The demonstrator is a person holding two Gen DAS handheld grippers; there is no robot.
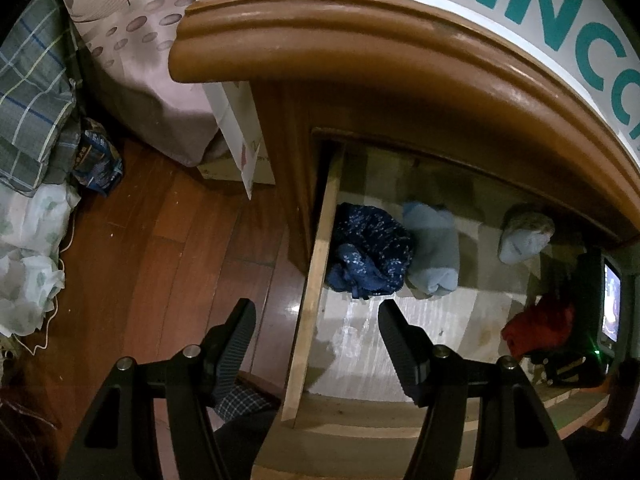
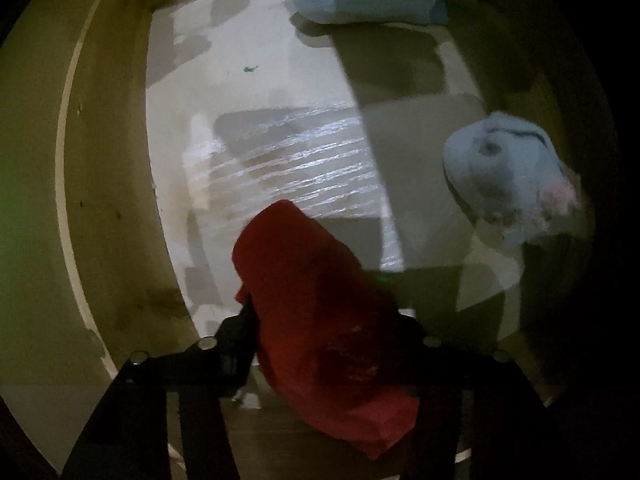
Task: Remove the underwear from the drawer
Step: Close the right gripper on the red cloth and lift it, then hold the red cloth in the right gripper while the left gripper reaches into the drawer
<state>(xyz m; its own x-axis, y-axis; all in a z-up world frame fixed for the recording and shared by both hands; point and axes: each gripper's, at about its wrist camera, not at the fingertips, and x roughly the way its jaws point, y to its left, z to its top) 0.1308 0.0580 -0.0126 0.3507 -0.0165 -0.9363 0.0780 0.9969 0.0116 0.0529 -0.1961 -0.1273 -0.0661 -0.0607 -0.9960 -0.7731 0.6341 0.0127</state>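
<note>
right gripper point(image 2: 324, 332): fingers clamped on red underwear point(image 2: 320, 312), over drawer point(image 2: 256, 128) | left gripper point(image 1: 316, 320): fingers apart, dark blue underwear point(image 1: 370, 250) just ahead

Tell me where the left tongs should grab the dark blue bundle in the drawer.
Pinch the dark blue bundle at its bunched near end, coming from above. The light blue roll touches its right side, so stay left. The left tongs are open.

Open wooden drawer point(image 1: 308, 280): pale lined bottom carries dark blue bundle point(image 1: 370, 252), light blue roll point(image 1: 434, 252), pale blue bundle point(image 1: 524, 238).
</note>
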